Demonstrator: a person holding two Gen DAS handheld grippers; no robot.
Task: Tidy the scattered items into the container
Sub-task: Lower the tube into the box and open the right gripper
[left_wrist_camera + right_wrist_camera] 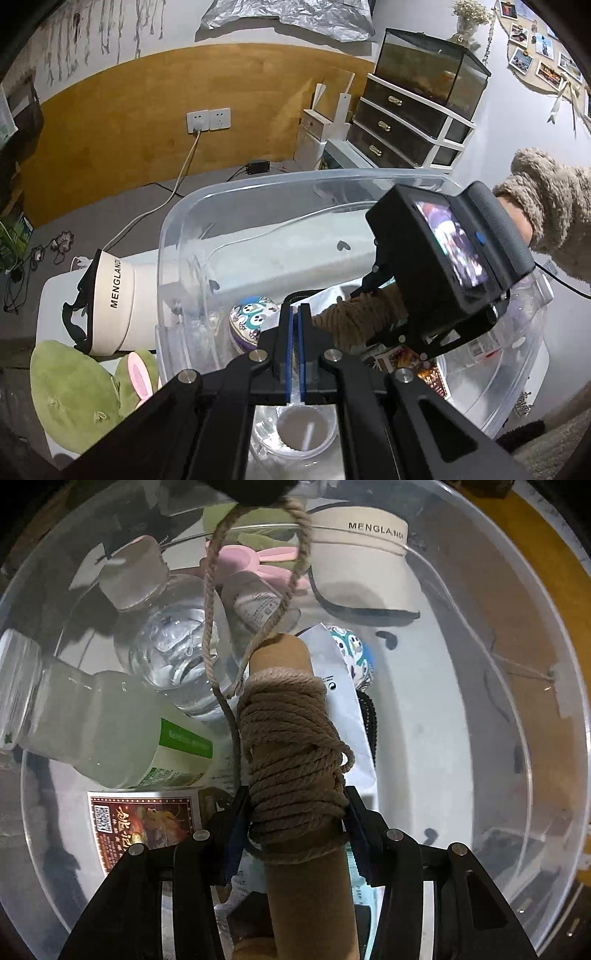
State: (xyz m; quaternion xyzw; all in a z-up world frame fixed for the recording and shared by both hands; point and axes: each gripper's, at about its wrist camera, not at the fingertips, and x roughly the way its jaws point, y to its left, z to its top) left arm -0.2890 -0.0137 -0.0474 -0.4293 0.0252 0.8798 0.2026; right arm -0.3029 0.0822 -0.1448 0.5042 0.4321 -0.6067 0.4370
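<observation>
A clear plastic bin (177, 221) holds several items: bottles (110, 734), a red snack packet (144, 827), a white pouch (332, 686) and a patterned ball (251, 317). My right gripper (295, 812) is shut on a cardboard tube wound with brown rope (291, 746), held inside the bin (535, 775); it also shows in the left wrist view (354, 321). A loose rope loop (214, 590) runs up from the tube. My left gripper (296, 321) is shut over the bin's near side, and whether it pinches the rope I cannot tell.
A beige MENGLAND visor (114, 291) lies on a white box left of the bin. A green plush with pink ears (74, 391) lies beside it. A drawer unit with a glass tank (417, 107), a wall socket and cables (207, 120) stand behind.
</observation>
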